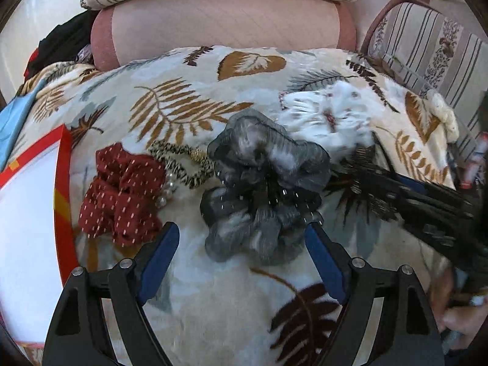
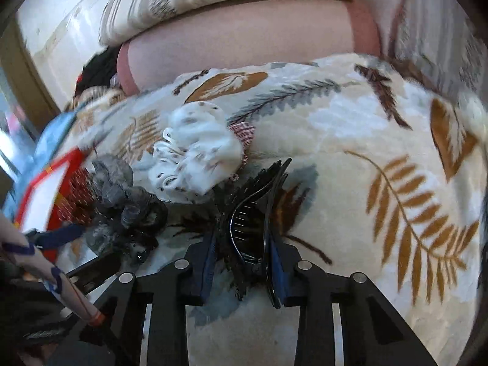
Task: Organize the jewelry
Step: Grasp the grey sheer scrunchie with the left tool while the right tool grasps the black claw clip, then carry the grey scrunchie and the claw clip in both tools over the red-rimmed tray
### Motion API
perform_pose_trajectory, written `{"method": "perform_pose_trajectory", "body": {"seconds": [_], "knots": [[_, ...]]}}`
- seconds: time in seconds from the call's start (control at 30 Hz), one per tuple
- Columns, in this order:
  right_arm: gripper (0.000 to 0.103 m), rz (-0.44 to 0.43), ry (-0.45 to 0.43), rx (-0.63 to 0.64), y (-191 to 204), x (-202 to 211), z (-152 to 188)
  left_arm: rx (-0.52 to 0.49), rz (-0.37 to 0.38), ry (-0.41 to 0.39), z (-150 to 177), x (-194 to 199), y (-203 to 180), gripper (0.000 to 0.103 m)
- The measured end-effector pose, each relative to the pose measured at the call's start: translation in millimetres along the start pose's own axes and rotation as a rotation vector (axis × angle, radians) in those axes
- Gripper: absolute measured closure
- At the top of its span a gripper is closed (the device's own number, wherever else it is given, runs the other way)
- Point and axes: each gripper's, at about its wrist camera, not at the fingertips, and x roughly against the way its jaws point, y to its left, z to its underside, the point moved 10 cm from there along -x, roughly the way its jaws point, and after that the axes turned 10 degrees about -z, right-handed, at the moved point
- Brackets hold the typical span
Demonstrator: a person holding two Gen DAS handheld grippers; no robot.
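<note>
My left gripper (image 1: pixel 241 235) hangs with its blue-padded fingers (image 1: pixel 158 259) spread wide, gripping nothing. My right gripper (image 2: pixel 244 262) is clamped narrow (pads pressed on a black clip (image 2: pixel 253 213)).

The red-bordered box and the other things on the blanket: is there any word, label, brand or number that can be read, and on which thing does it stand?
No text can be read in either view.
red-bordered box: plain white face, no print visible.
red-and-white item at the right edge: may carry a label, too blurred to read.
grey scrunchie, red scrunchie, black hair claw: no writing.
</note>
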Motion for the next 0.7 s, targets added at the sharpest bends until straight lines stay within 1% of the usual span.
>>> {"method": "perform_pose_trajectory", "body": {"seconds": [0.1,0.17,0.2,0.23,0.27,0.33,0.37,0.47,0.6,0.7], "knots": [[0.069,-0.065,-0.005,-0.082,-8,7,4,-0.007,-0.007,0.004,-8,-13,-6,0.019],[0.069,-0.094,-0.013,-0.110,-8,11,4,-0.010,-0.007,0.005,-10,-20,-10,0.019],[0.069,-0.111,-0.020,-0.122,-7,15,5,-0.011,-0.010,-0.002,-11,-23,-12,0.029],[0.069,-0.123,-0.028,-0.128,-5,20,7,-0.011,-0.006,-0.007,-10,-23,-13,0.044],[0.069,-0.124,-0.033,-0.128,-4,23,7,-0.007,0.012,-0.004,-9,-22,-15,0.064],[0.069,-0.123,-0.042,-0.123,0,30,12,0.015,0.052,-0.009,-6,-19,-16,0.070],[0.069,-0.126,-0.049,-0.123,2,35,15,0.022,0.080,-0.017,-3,-15,-16,0.078],[0.069,-0.119,-0.063,-0.113,7,43,23,0.043,0.112,-0.023,4,-3,-12,0.079],[0.069,-0.118,-0.104,-0.074,19,55,24,0.057,0.130,-0.060,16,24,-2,0.079],[0.069,-0.129,-0.128,-0.028,37,62,27,0.065,0.131,-0.081,21,40,7,0.079]]}}
